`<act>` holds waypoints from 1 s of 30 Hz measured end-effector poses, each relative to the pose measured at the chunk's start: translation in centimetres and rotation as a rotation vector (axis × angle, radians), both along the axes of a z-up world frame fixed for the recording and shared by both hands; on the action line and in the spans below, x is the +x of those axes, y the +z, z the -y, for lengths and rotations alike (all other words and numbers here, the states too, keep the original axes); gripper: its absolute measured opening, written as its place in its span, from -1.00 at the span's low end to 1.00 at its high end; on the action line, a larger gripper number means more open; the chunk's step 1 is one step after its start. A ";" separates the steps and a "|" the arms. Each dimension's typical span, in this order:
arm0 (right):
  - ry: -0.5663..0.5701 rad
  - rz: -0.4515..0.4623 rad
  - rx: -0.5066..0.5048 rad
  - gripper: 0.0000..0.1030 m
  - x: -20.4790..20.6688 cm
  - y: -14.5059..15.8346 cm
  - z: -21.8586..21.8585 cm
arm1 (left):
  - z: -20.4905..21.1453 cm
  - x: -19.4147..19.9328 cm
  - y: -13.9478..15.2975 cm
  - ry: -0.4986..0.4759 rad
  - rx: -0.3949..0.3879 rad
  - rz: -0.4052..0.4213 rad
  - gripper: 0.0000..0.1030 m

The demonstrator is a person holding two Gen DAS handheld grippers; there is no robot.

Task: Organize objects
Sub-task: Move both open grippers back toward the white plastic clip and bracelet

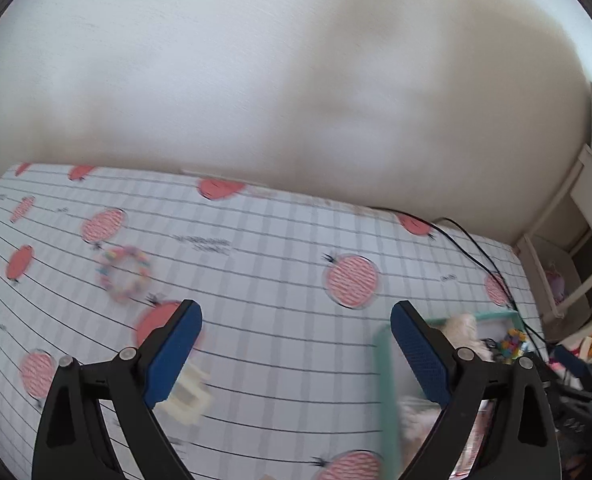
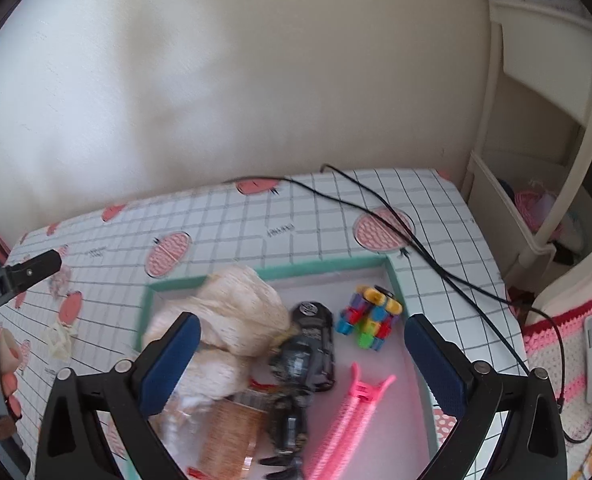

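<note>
My left gripper [image 1: 296, 312] hangs open above the patterned tablecloth [image 1: 275, 248], holding nothing. A pastel beaded bracelet [image 1: 123, 276] lies ahead to the left. A cream hair claw [image 1: 187, 396] sits partly under the left finger. My right gripper [image 2: 302, 324] is open over the teal-rimmed tray [image 2: 328, 266]. In the tray lie a cream woolly bundle [image 2: 235, 312], a black toy car [image 2: 312, 344], a colourful block toy [image 2: 370, 316], a pink hair clip [image 2: 348, 424] and a brown packet [image 2: 231, 432]. The cream hair claw [image 2: 59, 340] lies on the cloth left of the tray.
A black cable [image 2: 416, 240] runs across the table's far right corner, past the tray. A white wall stands behind the table. Cream shelving [image 2: 536, 200] is at the right. A hand [image 2: 7, 364] holds the left tool at the left edge.
</note>
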State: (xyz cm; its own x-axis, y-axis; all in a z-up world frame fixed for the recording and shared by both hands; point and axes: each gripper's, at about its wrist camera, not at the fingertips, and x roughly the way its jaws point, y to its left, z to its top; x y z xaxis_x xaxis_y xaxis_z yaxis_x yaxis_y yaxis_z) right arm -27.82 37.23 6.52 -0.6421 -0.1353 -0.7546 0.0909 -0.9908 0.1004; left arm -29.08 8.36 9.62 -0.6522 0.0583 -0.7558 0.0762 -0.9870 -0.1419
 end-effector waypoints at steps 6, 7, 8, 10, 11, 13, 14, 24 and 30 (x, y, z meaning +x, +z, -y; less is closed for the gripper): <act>0.051 -0.024 0.016 1.00 0.3 2.3 4.7 | 5.6 -0.1 0.9 0.044 -0.021 -0.006 0.85; 0.063 -0.026 0.022 1.00 0.3 2.7 5.8 | 6.5 -0.1 0.9 0.052 -0.018 -0.002 0.85; 0.076 -0.029 0.028 1.00 0.3 3.1 6.9 | 7.7 -0.1 1.0 0.059 -0.014 0.002 0.86; 0.104 -0.033 0.035 1.00 0.3 3.8 9.4 | 9.5 0.1 1.1 0.074 -0.005 0.003 0.86; 0.111 -0.035 0.033 1.00 0.5 4.0 10.4 | 10.6 0.2 1.1 0.081 0.002 0.005 0.86; 0.124 -0.028 0.021 1.00 0.5 4.2 12.7 | 12.3 0.6 1.0 0.095 0.012 0.013 0.86; 0.135 -0.018 0.016 1.00 0.5 4.2 14.0 | 13.2 0.8 0.9 0.105 0.011 0.013 0.86; 0.218 0.054 0.089 1.00 1.7 1.7 24.6 | 19.8 2.4 0.3 0.141 0.013 0.030 0.86; 0.232 0.080 0.111 1.00 2.4 0.4 27.9 | 21.9 3.2 -0.1 0.151 0.032 0.033 0.86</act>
State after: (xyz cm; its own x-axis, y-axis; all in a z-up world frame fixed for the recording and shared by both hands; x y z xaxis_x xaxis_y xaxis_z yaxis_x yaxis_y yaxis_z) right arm -25.45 9.38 6.90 -0.5413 -0.1857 -0.8201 0.3132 -0.9496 0.0083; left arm -25.88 -13.57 9.55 -0.6300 -0.0139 -0.7765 0.2286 -0.9589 -0.1683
